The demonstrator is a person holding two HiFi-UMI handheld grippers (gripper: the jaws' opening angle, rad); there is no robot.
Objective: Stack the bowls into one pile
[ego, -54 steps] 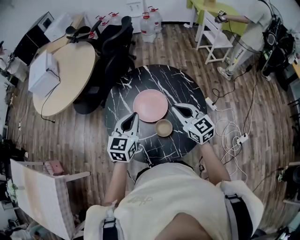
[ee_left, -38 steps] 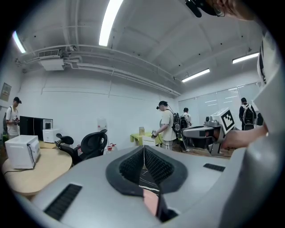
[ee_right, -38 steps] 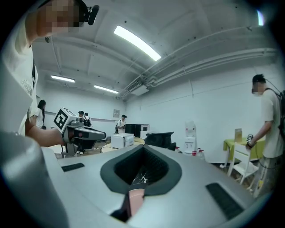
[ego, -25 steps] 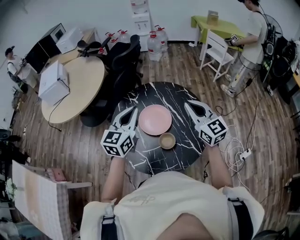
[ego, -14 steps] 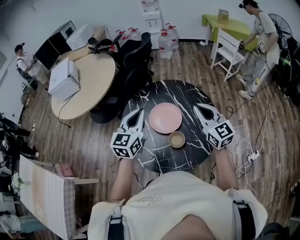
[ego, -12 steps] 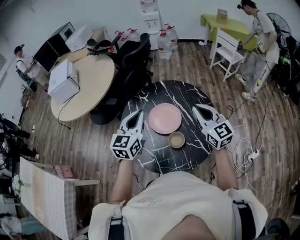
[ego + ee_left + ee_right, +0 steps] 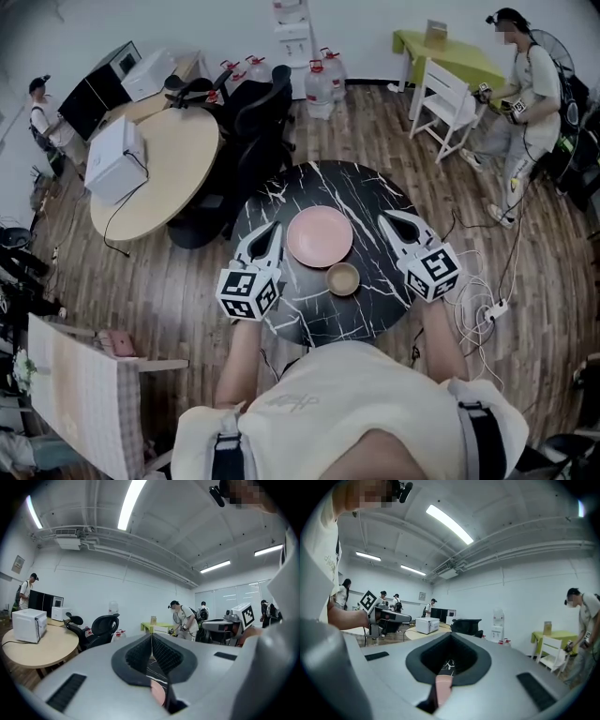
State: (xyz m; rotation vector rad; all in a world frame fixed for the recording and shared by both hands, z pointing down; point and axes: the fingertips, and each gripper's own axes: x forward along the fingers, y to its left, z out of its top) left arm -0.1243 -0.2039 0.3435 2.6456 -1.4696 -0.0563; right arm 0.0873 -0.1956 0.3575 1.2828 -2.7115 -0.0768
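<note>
In the head view a wide, shallow pink bowl [image 7: 320,235] lies in the middle of a round black marble table [image 7: 319,319]. A small tan bowl [image 7: 343,278] sits just in front of it, apart from it. My left gripper [image 7: 274,226] hovers over the table left of the pink bowl, its jaws together and empty. My right gripper [image 7: 382,216] is right of the pink bowl, likewise shut with nothing held. In the left gripper view, my left gripper [image 7: 151,635] points level, with a sliver of the pink bowl [image 7: 158,694] below the jaws. A strip of the pink bowl [image 7: 442,686] also shows in the right gripper view.
A beige round table [image 7: 155,183] with a white box [image 7: 114,157] stands at the left, black office chairs [image 7: 253,122] next to it. A white chair [image 7: 445,108], a green table [image 7: 450,52] and a person [image 7: 530,94] are far right. Cables and a power strip [image 7: 492,307] lie on the floor.
The head view has shifted a little. Both grippers keep their places at either side of the pink bowl, still shut. Neither bowl has moved.
</note>
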